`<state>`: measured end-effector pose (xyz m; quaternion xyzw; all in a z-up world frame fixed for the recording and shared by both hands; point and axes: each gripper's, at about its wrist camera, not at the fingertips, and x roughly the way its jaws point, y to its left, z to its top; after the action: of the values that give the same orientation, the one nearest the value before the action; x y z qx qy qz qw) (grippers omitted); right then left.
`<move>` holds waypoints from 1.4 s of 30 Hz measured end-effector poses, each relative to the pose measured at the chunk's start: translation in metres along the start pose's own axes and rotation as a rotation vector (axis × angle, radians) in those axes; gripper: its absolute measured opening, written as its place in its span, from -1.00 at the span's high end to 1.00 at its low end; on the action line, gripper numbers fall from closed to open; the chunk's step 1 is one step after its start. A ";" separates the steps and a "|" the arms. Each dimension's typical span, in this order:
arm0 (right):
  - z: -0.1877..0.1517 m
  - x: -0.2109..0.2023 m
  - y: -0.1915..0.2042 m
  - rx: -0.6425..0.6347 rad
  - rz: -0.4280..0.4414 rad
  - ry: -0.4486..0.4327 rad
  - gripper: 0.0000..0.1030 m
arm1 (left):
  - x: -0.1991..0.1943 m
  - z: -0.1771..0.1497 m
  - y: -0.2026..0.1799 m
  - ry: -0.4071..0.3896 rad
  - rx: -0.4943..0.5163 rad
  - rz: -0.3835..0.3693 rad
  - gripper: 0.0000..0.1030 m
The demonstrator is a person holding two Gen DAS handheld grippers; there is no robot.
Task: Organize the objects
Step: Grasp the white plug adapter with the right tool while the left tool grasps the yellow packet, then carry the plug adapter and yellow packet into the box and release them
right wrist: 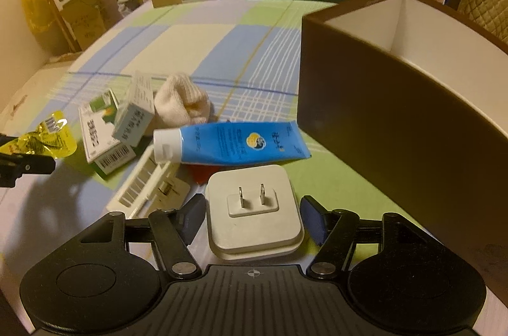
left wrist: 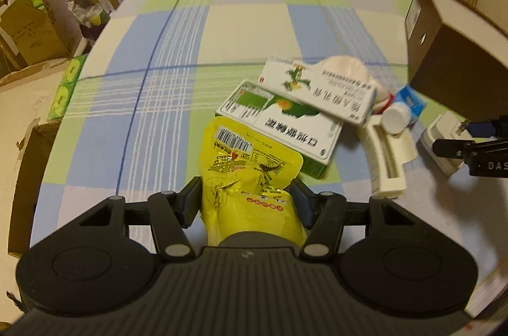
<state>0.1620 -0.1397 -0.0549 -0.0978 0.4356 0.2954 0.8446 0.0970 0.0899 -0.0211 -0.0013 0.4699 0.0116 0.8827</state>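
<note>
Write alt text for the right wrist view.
The right claw straddles a white plug adapter, prongs up, on a checked tablecloth; contact is unclear. Beyond lie a blue tube, medicine boxes and a sock; an open brown box stands right.

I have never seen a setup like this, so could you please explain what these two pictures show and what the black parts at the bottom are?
There is no robot here: a person holds a two-finger gripper in each hand, and a fisheye camera on each looks forward along its fingers. The left view shows the left gripper shut on a yellow snack packet. The right view shows the right gripper, its fingers either side of a white plug adapter; whether they grip it I cannot tell. On the checked tablecloth lie two medicine boxes, a blue tube, a cream sock and a white plastic clip. An open brown box stands to the right.
</note>
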 end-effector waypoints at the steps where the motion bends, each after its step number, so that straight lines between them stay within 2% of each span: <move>1: 0.000 -0.003 0.000 0.002 0.002 -0.004 -0.21 | -0.004 0.000 -0.001 -0.007 -0.001 -0.005 -0.07; 10: 0.001 -0.051 0.004 0.008 0.035 -0.027 -0.21 | -0.034 0.013 -0.033 -0.064 0.020 -0.073 -0.07; 20: 0.002 -0.107 -0.015 0.088 -0.011 -0.082 -0.21 | -0.060 0.038 -0.084 -0.132 0.087 -0.179 -0.08; 34: 0.013 -0.162 -0.087 0.280 -0.173 -0.223 -0.21 | -0.054 0.102 -0.182 -0.192 0.211 -0.318 -0.08; 42: 0.023 -0.166 -0.129 0.360 -0.302 -0.245 -0.21 | -0.036 0.140 -0.235 -0.205 0.280 -0.370 -0.09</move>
<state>0.1790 -0.3021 0.0785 0.0265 0.3563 0.0935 0.9293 0.1977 -0.1440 0.0847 0.0364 0.3665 -0.2151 0.9045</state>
